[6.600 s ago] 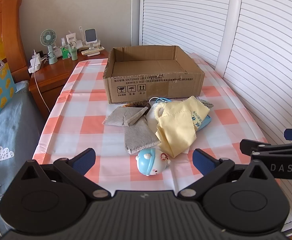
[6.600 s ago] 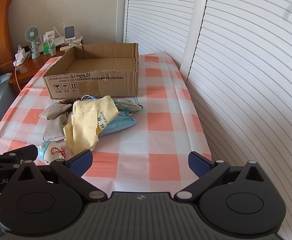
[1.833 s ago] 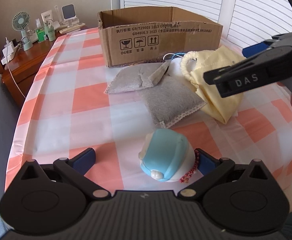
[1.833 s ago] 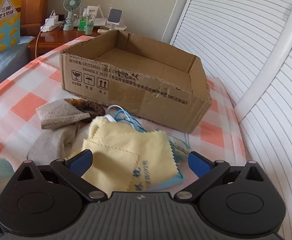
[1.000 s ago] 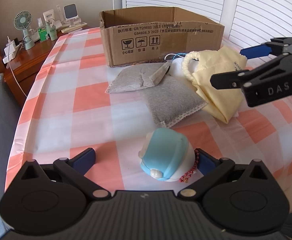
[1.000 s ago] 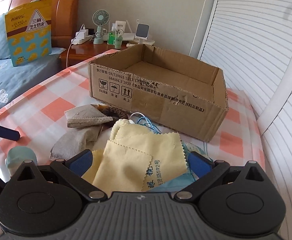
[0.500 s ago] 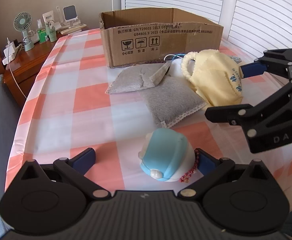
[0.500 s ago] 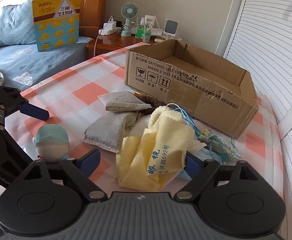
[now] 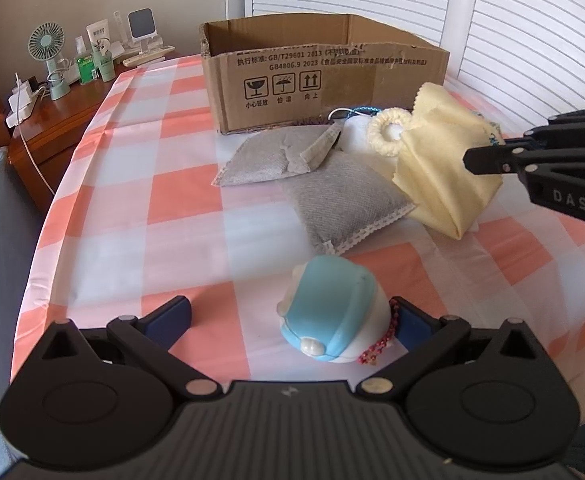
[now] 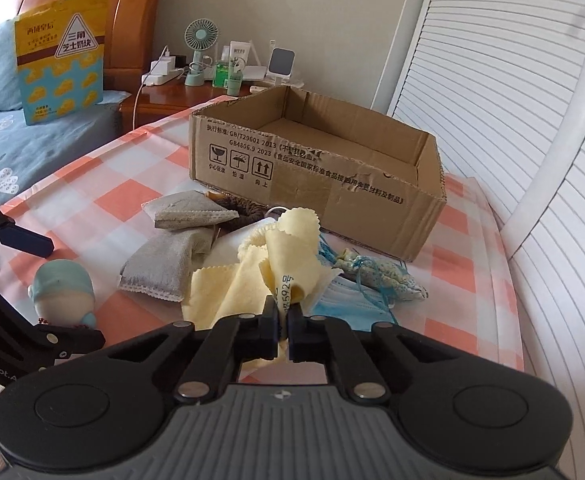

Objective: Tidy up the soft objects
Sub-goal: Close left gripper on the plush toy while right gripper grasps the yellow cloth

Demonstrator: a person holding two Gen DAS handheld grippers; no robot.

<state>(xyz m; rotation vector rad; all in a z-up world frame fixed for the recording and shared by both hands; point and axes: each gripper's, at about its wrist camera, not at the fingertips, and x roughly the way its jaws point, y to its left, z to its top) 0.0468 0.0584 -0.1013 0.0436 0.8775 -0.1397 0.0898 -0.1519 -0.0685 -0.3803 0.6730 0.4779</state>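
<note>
The yellow cloth lies just ahead of the right gripper, on top of the heap of soft things on the checked tablecloth, in front of the cardboard box. The right gripper's jaws are pinched together on a bunched fold of it, and the cloth rises in a loose crumple beyond the tips. It looks thin, light and limp, so it should drape and trail when lifted; a pinch near a gathered fold like this one seems the sound place to hold, since a single edge could slip out.

The left gripper stands wide apart, gripping nothing, with the blue-capped toy sitting between its fingers, closer to the right-hand one. That toy looks rounder and firmer, so it calls for a wider grip across its body.

Beyond the toy lie two grey pouches, probably filled and floppy. Under the cloth, a blue face mask and a patterned sachet are partly covered. A dark furry item behind the pouches is too hidden to name.
</note>
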